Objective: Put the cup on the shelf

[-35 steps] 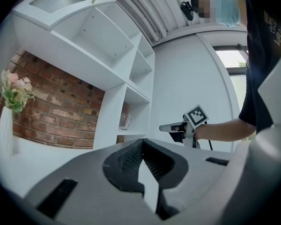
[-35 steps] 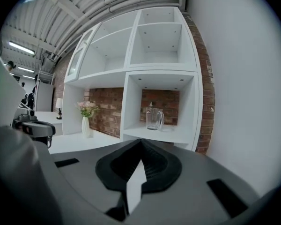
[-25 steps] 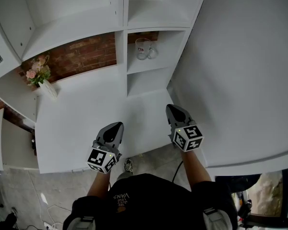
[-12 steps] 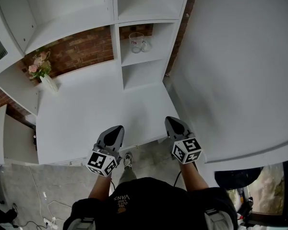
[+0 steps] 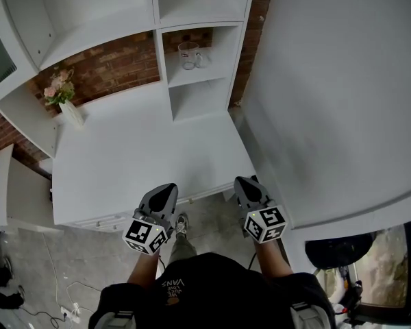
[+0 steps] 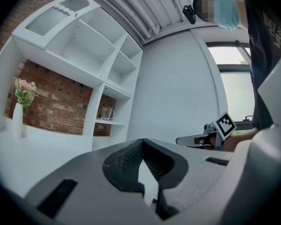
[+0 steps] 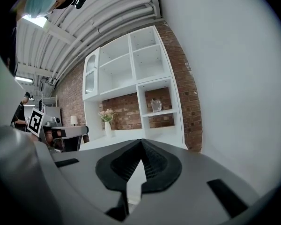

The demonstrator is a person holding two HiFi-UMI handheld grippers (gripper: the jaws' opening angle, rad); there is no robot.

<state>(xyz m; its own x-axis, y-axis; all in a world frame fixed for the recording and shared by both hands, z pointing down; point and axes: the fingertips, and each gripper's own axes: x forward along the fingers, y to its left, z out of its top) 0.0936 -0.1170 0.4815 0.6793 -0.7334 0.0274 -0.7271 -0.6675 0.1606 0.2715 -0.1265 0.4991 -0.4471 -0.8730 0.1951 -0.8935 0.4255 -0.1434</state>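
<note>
A clear glass cup (image 5: 189, 55) with a handle stands on a shelf of the white shelf unit (image 5: 198, 77), in the narrow right compartment in front of a brick wall. The same cup (image 6: 107, 113) shows in the left gripper view and, small, the cup (image 7: 156, 105) in the right gripper view. My left gripper (image 5: 166, 192) and right gripper (image 5: 244, 187) hover near the front edge of the white table (image 5: 144, 156), far from the cup. Both are shut with nothing between their jaws.
A white vase with pink flowers (image 5: 63, 98) stands at the table's back left. A large white wall panel (image 5: 342, 94) fills the right side. Cables lie on the grey floor (image 5: 48, 279) below the table's front edge.
The view and both grippers have drawn back from the shelf unit toward the table's front edge. The cup stays on its shelf. Both grippers remain shut.
</note>
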